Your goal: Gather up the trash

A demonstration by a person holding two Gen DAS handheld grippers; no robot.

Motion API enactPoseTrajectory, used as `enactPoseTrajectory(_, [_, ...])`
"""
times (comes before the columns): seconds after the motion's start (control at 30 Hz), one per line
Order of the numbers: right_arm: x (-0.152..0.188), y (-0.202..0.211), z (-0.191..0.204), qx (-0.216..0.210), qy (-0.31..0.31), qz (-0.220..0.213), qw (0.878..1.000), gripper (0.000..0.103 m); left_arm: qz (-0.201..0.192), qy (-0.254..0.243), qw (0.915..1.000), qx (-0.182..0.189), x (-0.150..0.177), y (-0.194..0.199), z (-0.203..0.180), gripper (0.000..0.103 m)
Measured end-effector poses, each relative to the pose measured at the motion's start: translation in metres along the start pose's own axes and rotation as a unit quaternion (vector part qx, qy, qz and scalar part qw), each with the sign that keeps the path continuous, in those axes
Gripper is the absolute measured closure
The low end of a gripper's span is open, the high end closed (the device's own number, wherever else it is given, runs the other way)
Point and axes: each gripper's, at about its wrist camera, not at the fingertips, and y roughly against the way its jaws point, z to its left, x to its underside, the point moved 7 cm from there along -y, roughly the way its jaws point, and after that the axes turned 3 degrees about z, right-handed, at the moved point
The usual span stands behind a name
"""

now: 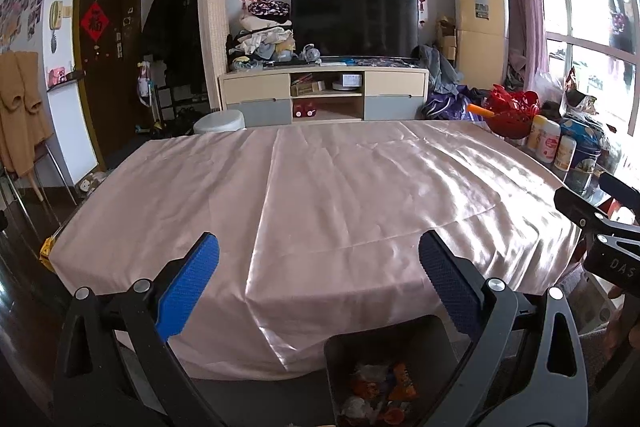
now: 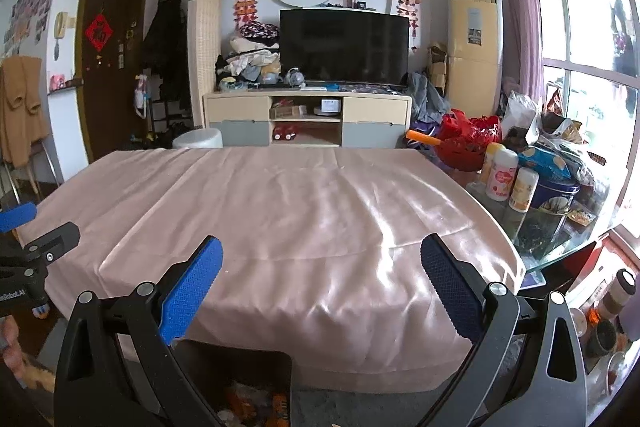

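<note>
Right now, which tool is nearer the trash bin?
Left, slightly. The bin sits under the left tool, a little to its right; it lies below and left of the right tool.

A home living room: television (image 1: 354, 21) on a low cabinet (image 1: 324, 95), coats, cloth-covered table (image 1: 312, 195).

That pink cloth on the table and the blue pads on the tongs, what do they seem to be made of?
The pink cloth looks like satin or a similar synthetic: glossy, with bright window glare and sharp fold creases. The blue pads on the left tongs look like rubber or textured plastic: matte, with a fine grid pattern. The right tongs carry matching pads.
</note>
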Motion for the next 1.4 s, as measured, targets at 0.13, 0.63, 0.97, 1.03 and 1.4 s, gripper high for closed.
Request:
enactPoseTrajectory(0.13, [0.0005, -0.0004, 0.0003, 0.000, -0.002, 0.001, 1.000, 0.003, -0.002, 0.002, 1.0000, -0.001, -0.0006, -0.0001, 0.0020, 0.008])
enactPoseTrajectory(0.63, [-0.0009, 0.0016, -0.0020, -0.004, -0.009, -0.005, 1.000, 0.003, -0.006, 0.011, 0.9999, -0.002, -0.0004, 0.0022, 0.0068, 0.008])
enactPoseTrajectory(0.97, [-0.0005, 0.0009, -0.0006, -0.006, -0.009, -0.003, 1.000, 0.003, -0.005, 0.012, 0.9999, -0.001, -0.0008, 0.0023, 0.0070, 0.008])
enactPoseTrajectory(1.03, [-0.0002, 0.0002, 0.0009, -0.008, -0.010, -0.002, 1.000, 0.003, -0.005, 0.012, 0.9999, 0.000, -0.0006, 0.0029, 0.0063, 0.008])
enactPoseTrajectory(1.4, [-0.0002, -0.0001, 0.0013, -0.008, -0.010, -0.002, 1.000, 0.003, -0.005, 0.012, 0.9999, 0.000, 0.0001, 0.0027, 0.0062, 0.008])
